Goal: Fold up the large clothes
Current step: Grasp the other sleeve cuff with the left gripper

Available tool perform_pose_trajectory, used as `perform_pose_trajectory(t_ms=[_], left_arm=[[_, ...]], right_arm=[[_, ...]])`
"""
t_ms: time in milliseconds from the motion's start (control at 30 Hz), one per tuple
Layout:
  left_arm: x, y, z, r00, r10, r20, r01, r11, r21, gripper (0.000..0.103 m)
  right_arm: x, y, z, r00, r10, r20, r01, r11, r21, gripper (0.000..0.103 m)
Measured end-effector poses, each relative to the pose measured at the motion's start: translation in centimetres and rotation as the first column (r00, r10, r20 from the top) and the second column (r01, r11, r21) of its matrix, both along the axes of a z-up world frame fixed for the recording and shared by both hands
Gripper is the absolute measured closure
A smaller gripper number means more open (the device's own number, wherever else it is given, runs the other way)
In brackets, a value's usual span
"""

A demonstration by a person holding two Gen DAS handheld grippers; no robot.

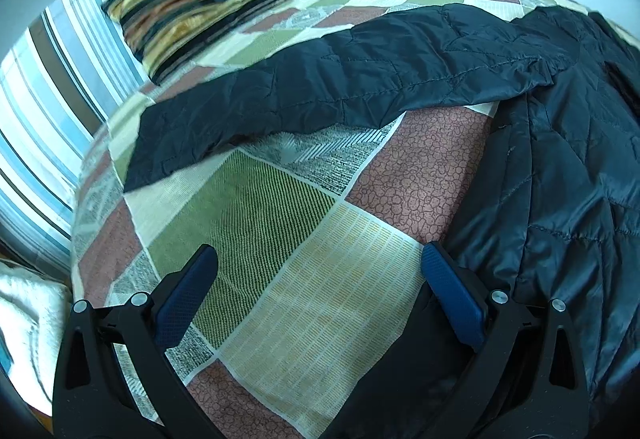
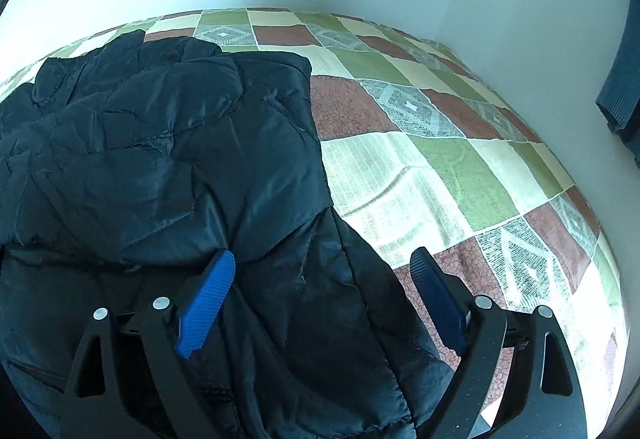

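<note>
While spread wide, right hand-held gripper (image 2: 322, 265) straddles jacket (image 2: 180, 159) edge.

Bare bedspread (image 1: 304, 279) is seen between the spread fingers of the left gripper (image 1: 320, 259), bounded ahead by the outstretched sleeve (image 1: 320, 87) and on the right by the jacket body (image 1: 580, 179). A striped pillow (image 1: 180, 15) lies beyond. Right of the jacket (image 2: 180, 159), open bedspread (image 2: 460, 167) is bounded by the wall (image 2: 520, 19).

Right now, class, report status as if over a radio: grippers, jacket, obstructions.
Left gripper open, empty. Right gripper open, empty, over jacket edge. Black quilted jacket on patchwork bed, one sleeve stretched out, unfolded. Striped cushion clear of jacket.
</note>
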State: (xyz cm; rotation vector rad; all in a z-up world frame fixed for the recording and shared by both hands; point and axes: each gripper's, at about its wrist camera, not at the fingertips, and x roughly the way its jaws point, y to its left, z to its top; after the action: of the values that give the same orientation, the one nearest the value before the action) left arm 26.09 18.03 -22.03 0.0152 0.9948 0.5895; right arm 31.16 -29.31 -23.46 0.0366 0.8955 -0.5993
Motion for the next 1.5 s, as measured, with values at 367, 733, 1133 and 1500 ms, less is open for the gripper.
perform_pose_trajectory(t_ms=[367,733,1133,1500], left_arm=[[-5.2,7.2,4.2,0.978,0.043,0.202,-0.012,0.988,-0.154,0.002],[-6.7,20.5,1.6,0.937,0.270,0.221,-0.139,0.869,-0.475,0.002],[-4.9,26.4,0.7,0.859,0.402,0.317,-0.116,0.755,-0.645,0.016],[-5.7,25.6,0.9,0.905,0.342,0.253,-0.098,0.747,-0.658,0.040]], right_arm=[[-0.1,0.2,-0.1,1.000,-0.006,-0.002,0.006,1.000,0.007,0.014],[-0.1,0.4,-0.1,1.000,-0.008,-0.006,0.008,1.000,-0.008,0.014],[0.0,0.8,-0.1,1.000,-0.011,-0.013,0.010,1.000,-0.027,0.014],[0.1,1.1,0.0,1.000,-0.014,-0.015,0.013,0.999,-0.036,0.014]])
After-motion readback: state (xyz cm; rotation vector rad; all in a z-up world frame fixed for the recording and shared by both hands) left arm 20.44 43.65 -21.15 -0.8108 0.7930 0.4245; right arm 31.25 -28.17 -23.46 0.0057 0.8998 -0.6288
